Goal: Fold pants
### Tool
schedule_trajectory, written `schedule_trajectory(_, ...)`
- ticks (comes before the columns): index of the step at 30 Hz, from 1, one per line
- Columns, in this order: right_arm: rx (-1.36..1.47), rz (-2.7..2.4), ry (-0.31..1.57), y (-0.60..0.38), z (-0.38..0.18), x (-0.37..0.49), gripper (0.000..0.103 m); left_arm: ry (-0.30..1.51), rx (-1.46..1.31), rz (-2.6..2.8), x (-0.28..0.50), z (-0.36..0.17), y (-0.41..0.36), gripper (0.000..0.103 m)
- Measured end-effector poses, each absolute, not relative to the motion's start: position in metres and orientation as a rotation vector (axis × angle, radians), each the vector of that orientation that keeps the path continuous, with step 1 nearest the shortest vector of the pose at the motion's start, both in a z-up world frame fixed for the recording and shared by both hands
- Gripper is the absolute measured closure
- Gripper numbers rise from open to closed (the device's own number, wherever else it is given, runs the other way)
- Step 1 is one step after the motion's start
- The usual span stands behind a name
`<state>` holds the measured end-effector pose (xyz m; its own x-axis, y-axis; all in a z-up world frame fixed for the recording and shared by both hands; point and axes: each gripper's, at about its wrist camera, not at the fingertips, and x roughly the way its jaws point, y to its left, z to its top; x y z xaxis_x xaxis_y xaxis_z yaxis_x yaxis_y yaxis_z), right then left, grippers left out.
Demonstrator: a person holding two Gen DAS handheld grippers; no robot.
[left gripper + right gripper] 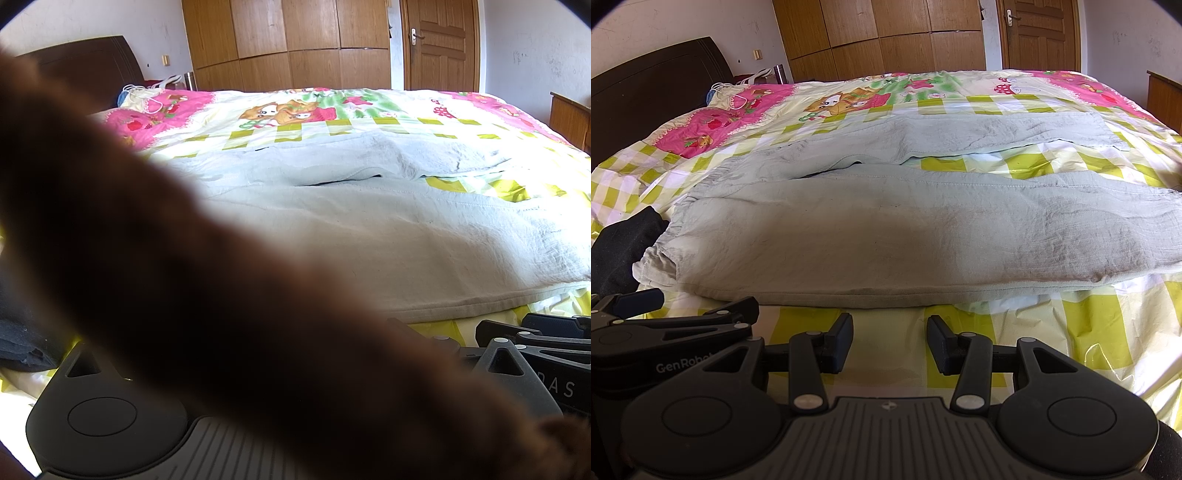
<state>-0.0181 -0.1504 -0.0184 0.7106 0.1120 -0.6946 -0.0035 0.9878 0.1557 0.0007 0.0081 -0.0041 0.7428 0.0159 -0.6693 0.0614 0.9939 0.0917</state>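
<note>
— Pants (886, 229) first: where do they lie?

— Flat on the bed (1108, 332), pale grey-green, waistband toward the bed's left edge, both legs running to the right. The near leg sits close to the bed's front edge; the far leg lies beyond it, with a strip of checked quilt showing between them on the right.

— And at the left?

— A dark garment (620, 247) lies just beside the waistband, near the bed's left edge. The left tongs (646, 314) show there in the right wrist view, low by the front edge, touching no cloth that I can see. Whether they are spread or closed I cannot tell: in their own camera a blurred brown shape (184, 277), right against the lens, hides the fingers.

— The right tongs?

— The right tongs (890, 343) are spread wide, nothing between the pads, resting low over the quilt just short of the near leg's edge, not touching it.

— Behind?

— A dark headboard (657, 85) at the left, a wooden wardrobe (886, 37), then a door (1041, 33).
</note>
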Motion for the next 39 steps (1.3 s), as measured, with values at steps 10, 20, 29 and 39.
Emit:
schedule_trajectory(10, 0.131, 0.056, 0.769, -0.148, -0.018, -0.021, 0.045, 0.729, 0.112, -0.025, 0.001, -0.002, 0.007, 0.002)
schedule_trajectory(20, 0.075, 0.136, 0.724, -0.128, 0.022, -0.001, 0.045, 0.624, 0.114, -0.040, 0.010, 0.030, 0.031, 0.001)
schedule_trajectory(29, -0.028, 0.311, 0.739, -0.043, 0.015, 0.055, 0.041, 0.583, 0.116, 0.059, 0.058, 0.032, 0.112, 0.000)
schedule_trajectory(39, -0.089, 0.534, 0.894, 0.030, -0.029, 0.083, 0.028, 0.762, 0.196, 0.170, 0.096, -0.022, 0.166, 0.000)
